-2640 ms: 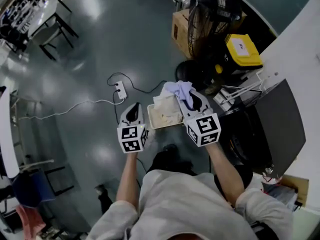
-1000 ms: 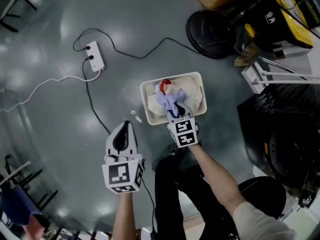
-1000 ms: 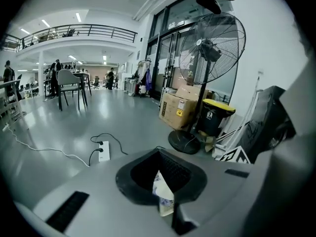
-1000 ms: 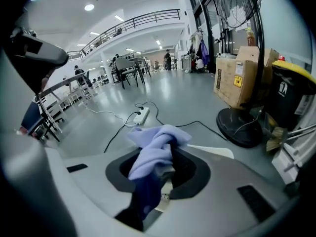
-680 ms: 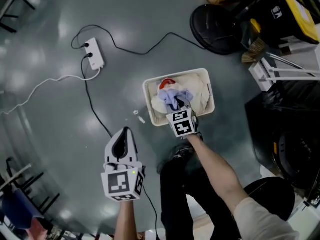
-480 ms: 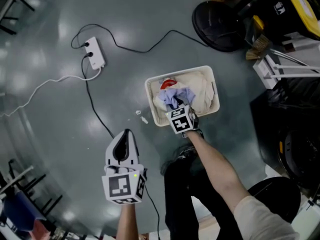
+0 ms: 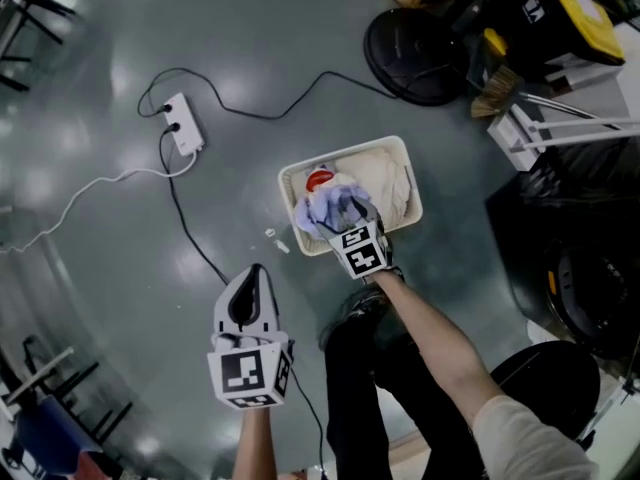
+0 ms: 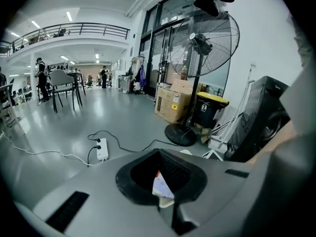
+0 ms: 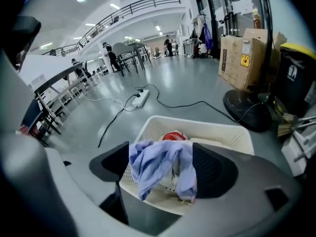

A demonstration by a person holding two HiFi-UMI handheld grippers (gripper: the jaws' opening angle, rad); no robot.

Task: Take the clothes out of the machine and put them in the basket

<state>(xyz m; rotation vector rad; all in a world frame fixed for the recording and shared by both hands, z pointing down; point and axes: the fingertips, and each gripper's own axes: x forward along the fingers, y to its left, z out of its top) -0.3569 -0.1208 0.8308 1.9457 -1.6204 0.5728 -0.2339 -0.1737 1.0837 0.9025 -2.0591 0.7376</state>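
Clothes fill a white basket (image 7: 340,156) that stands on the grey floor just above the middle of the head view. The basket is a perforated oblong, and its long axis runs left to right, tipped a little up toward the right. A cream bundle (image 7: 388,176), the biggest piece, lies crumpled across its right half.

A lilac cloth (image 9: 158,164), thin and wrinkled, sits over the basket's near left corner. In the right gripper view it stretches crosswise from one jaw to the other, and its two ends hang straight down inside the rim. A small red piece (image 9: 173,136) shows behind it, against the far left wall.

The right gripper (image 9: 162,176) points steeply down into the basket. Its jaws have just been opening and now stand wide apart. The lilac cloth drapes loosely between them and brushes both pads, but they do not press on it.

The left gripper (image 7: 252,271) hangs at lower left of the head view, well apart from the basket and pointing toward it. Its jaws are pressed together and pinch nothing.
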